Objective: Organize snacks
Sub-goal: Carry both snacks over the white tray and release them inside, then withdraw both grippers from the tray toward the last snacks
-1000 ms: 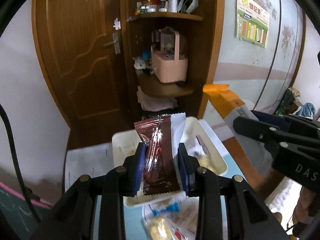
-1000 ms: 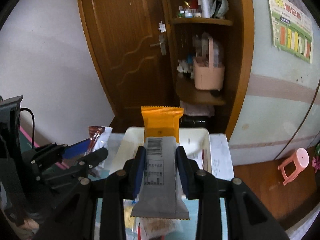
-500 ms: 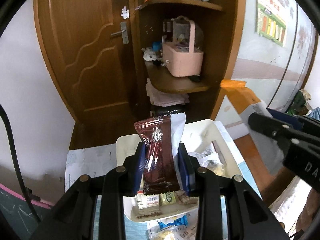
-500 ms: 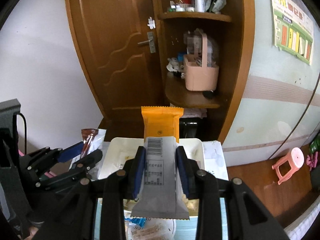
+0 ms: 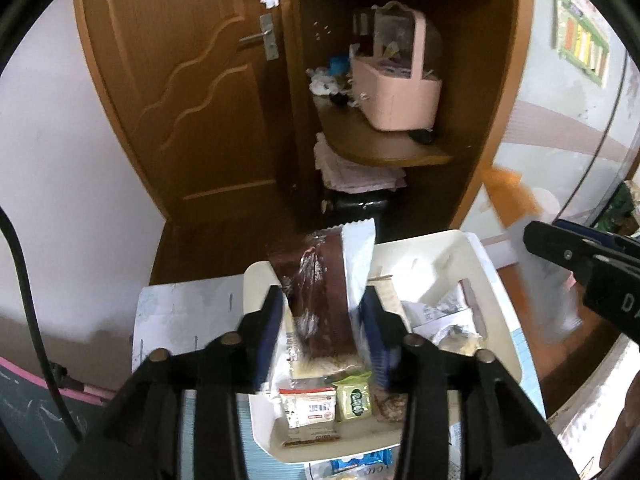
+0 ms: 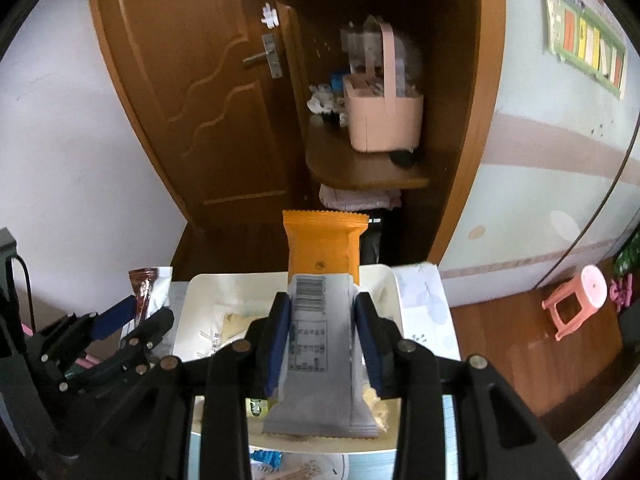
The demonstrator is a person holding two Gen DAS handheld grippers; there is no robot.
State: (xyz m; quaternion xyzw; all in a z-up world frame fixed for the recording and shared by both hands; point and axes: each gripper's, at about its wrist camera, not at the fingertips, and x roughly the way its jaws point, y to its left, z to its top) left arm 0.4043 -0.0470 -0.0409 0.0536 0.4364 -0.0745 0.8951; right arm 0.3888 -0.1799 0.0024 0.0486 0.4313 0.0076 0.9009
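A brown-and-white snack packet (image 5: pixel 320 280) stands tilted between the jaws of my left gripper (image 5: pixel 322 296), over the white bin (image 5: pixel 472 248). The jaws are opening, and a gap shows beside each blue pad. Several small wrapped snacks lie in the bin below it. My right gripper (image 6: pixel 322 300) is shut on an orange-and-grey packet (image 6: pixel 324 248), held upright over the same white bin (image 6: pixel 208 284). In the right wrist view my left gripper (image 6: pixel 140 316) is at the bin's left edge with the brown packet (image 6: pixel 150 292). The right gripper (image 5: pixel 560 248) shows at the right edge of the left wrist view.
Loose snack packets (image 6: pixel 266 458) lie on the table in front of the bin, and paper sheets (image 5: pixel 180 312) beside it. Behind stand a wooden door (image 6: pixel 200 100), a corner shelf with a pink basket (image 6: pixel 384 116), and a pink stool (image 6: pixel 576 300) on the floor.
Both grippers have come forward and down over the white bin. The left jaws have widened and the brown packet has tilted and slipped lower between them. The right grip is unchanged.
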